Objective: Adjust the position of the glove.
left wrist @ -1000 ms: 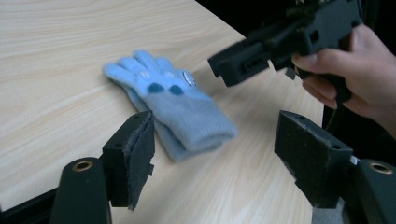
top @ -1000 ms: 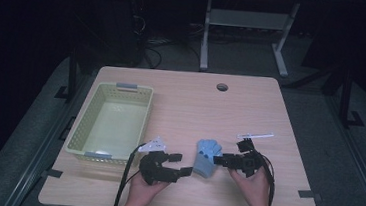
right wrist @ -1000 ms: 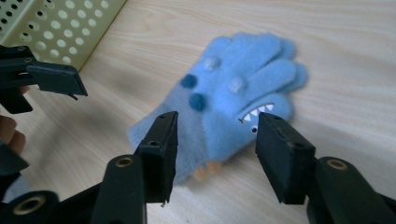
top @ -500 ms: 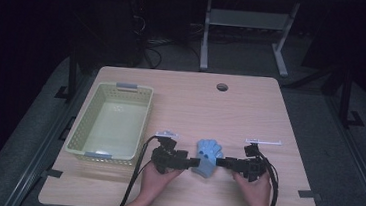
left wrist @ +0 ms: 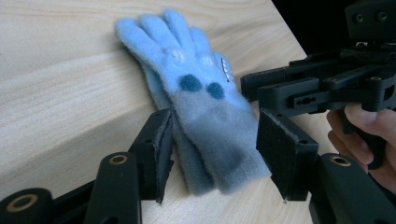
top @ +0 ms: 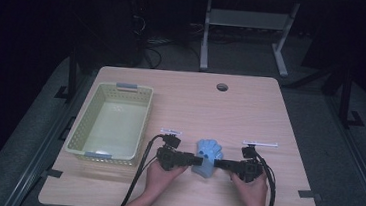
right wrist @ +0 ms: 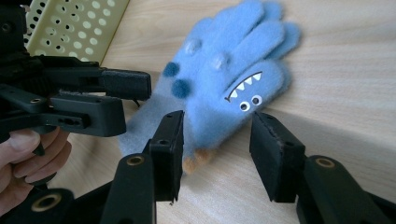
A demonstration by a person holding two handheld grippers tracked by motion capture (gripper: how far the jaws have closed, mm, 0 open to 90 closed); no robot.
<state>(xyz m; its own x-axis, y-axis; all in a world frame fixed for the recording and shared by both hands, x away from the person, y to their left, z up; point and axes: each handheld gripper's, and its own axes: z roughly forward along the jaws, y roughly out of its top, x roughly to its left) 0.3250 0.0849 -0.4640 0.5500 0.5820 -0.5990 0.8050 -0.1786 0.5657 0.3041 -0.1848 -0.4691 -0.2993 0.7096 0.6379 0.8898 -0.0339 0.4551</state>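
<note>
A blue fleece glove (top: pixel 207 156) lies flat on the wooden tabletop (top: pixel 250 114), near the front edge and roughly at mid-width, fingers pointing away from the person. It carries a monster face: white teeth and two small eyes along one side, dark blue spots on the back.

The left hand-held gripper (top: pixel 197 160) comes in from the glove's left side in the high view. In the left gripper view its jaws stand apart, straddling the cuff end of the glove (left wrist: pixel 201 98); the left jaw sits just beside the cuff's edge, and the right jaw looks close to the fabric, though whether either pad actually touches cannot be told.

The right hand-held gripper (top: pixel 217 162) comes in from the opposite side. In the right gripper view its jaws are also apart, one on each side of the glove's (right wrist: pixel 229 79) lower edge where an orange trim peeks out; the glove lies between them, not pinched.

The two grippers face each other across the glove, tips near one another.

A pale yellow-green perforated basket (top: pixel 79 131) sits on the left part of the tabletop, well apart from the glove.
</note>
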